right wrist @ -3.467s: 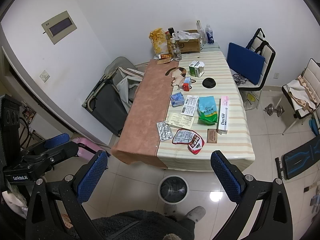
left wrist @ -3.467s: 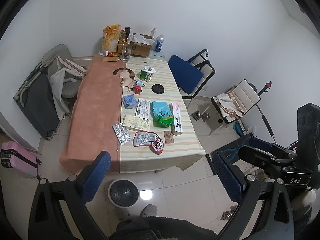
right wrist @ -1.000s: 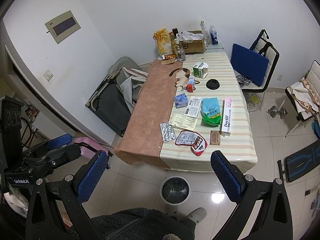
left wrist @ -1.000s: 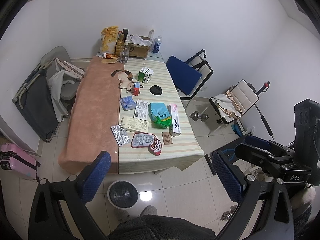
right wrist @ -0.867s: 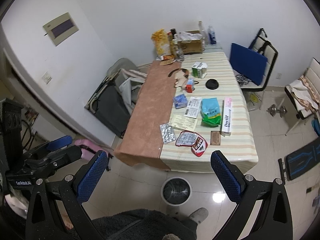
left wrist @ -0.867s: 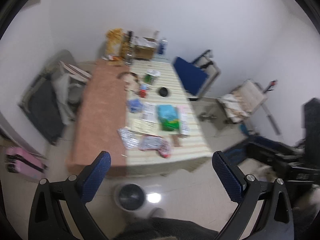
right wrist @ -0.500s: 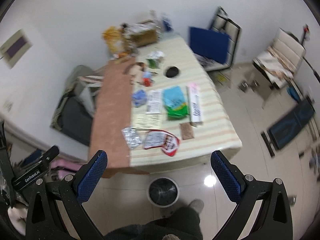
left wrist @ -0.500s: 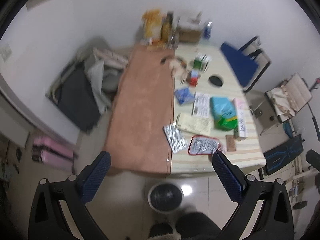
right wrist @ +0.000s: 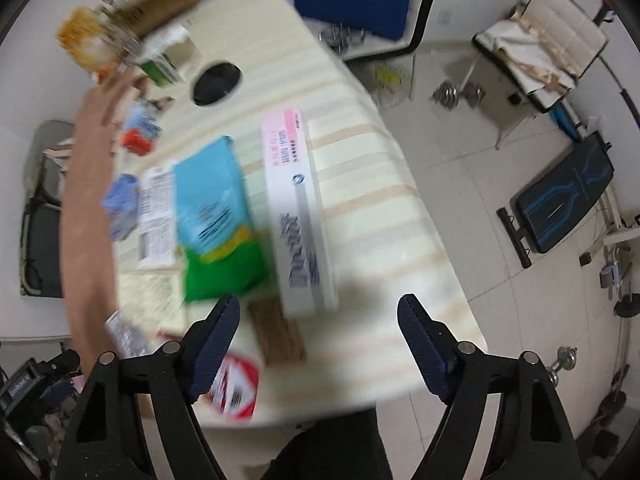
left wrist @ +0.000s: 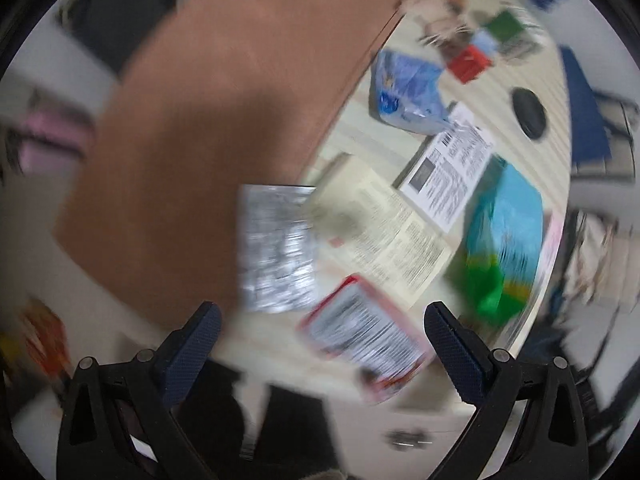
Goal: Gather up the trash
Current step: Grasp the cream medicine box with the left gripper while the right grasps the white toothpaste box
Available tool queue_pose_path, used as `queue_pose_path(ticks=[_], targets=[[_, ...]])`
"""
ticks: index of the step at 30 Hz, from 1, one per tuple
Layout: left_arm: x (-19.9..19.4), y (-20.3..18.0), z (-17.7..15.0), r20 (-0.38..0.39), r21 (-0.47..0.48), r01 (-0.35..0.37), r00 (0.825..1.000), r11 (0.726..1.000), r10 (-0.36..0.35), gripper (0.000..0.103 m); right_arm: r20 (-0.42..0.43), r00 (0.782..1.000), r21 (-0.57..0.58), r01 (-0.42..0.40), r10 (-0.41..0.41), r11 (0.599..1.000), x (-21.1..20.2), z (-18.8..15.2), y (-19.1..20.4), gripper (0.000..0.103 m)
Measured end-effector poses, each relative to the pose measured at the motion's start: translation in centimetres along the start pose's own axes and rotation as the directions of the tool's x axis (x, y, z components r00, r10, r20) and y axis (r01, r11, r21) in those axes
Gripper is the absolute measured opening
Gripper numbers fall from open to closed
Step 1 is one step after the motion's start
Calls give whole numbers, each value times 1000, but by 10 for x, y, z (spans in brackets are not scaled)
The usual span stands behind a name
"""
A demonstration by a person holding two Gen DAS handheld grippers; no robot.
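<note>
Both views are motion-blurred. Left tongs (left wrist: 320,332) released, above the red-edged wrapper (left wrist: 362,340) and foil pack (left wrist: 276,248) on the worktop (left wrist: 400,72). Right tongs (right wrist: 320,326) released, above the brown packet (right wrist: 278,334) beside the white carton (right wrist: 298,216).

Striped worktop (right wrist: 360,216), with a brown cloth (left wrist: 224,92) over one side. Lying on it: a foil blister sheet (left wrist: 276,248), a red-edged packet (left wrist: 360,340), a cream leaflet (left wrist: 392,236), a blue-green bag (right wrist: 216,220) and a long white box (right wrist: 298,216). Farther back sit a black lid (right wrist: 217,78) and a crumpled blue wrapper (left wrist: 408,92), all blurred.
</note>
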State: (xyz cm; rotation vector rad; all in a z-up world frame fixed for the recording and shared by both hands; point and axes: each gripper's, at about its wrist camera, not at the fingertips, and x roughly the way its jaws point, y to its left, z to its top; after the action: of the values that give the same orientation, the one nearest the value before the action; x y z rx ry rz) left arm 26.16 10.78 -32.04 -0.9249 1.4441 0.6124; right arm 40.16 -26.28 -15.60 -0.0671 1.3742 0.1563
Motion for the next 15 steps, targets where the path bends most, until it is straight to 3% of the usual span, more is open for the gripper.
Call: queue_pose_path(ticks=[3,8,10,12,15], targets=[[39,-11,24,-82,-134,42,995,990,-53,103,-47,999,5,16,-16,1000,40,29,7,79],[79,-7,43,-148,-365,90,977,927,-153,102,-100,995,3,-22,22,1000,78,56,20,71],[84,-3,46,-139,-422,86,978,903,-158,89,-122,992,-4,-38,37,999,90,62,24,68],[82,-4,45,-135,-434,63,982,898,-134,83,-143,989,-14,-43,41,999,96,62,24,58],[71,-19,45,-126,-310,11,991,951,-52,77,-157,987,-53,-36,27,998,98,60,23,52]])
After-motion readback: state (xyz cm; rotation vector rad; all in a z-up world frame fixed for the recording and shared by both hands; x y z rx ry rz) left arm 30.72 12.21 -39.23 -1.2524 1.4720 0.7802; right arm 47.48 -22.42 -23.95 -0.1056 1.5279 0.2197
